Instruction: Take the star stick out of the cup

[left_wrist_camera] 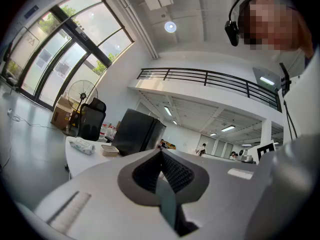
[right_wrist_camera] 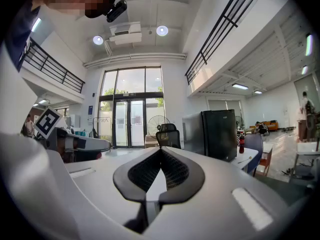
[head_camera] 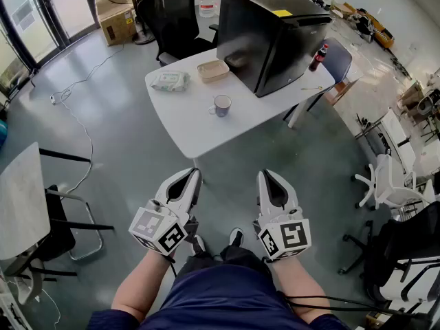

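A small cup (head_camera: 221, 105) stands on the white table (head_camera: 199, 126) ahead of me; no star stick shows in it at this distance. Both grippers hang low over the person's lap, well short of the table. The tips of the left gripper (head_camera: 194, 174) point at the table's near edge, and its jaws are pressed together with nothing between them (left_wrist_camera: 161, 152). To its right, the right gripper (head_camera: 265, 176) is likewise shut and holds nothing (right_wrist_camera: 161, 151). The cup appears in neither gripper view.
A black mini fridge (head_camera: 271, 36) fills the table's far right, with a wipes pack (head_camera: 170, 81) and a shallow food container (head_camera: 213, 69) to its left. A cola bottle (head_camera: 317, 57) stands behind the fridge. Office chairs (head_camera: 175, 16) and another table (head_camera: 20, 198) surround the spot.
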The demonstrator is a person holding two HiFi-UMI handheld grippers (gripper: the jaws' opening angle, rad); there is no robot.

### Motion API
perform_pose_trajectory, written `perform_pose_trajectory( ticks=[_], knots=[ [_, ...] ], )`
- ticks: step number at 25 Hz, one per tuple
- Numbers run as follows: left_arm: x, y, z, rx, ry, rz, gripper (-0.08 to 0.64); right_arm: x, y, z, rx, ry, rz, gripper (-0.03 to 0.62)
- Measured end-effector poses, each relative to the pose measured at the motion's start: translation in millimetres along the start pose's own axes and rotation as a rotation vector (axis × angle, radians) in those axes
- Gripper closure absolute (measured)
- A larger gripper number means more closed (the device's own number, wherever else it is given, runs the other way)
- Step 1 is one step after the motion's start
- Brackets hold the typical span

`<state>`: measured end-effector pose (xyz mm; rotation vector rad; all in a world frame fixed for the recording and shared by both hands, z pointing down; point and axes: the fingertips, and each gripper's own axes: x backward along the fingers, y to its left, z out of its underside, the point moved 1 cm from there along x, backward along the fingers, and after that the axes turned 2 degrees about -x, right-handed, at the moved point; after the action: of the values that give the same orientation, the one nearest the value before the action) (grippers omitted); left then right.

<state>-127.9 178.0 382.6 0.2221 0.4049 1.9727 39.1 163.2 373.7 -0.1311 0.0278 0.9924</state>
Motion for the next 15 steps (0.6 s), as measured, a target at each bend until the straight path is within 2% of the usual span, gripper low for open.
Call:
perform_pose_trajectory(
  ticks=[8,15],
  knots=[
    [-5.0,-14.3,2.1,-0.027,-0.001,-0.016,0.557,3.7,-5.8,1.8,-0.031,-0.014,-0.027,0.586],
    [-26.9,-14.1,4.6,-0.025,-0.002,-0.106,0.557,-0.2,-39.6,-5.1,-0.073,-0.041,-0.048,0.585]
  ],
)
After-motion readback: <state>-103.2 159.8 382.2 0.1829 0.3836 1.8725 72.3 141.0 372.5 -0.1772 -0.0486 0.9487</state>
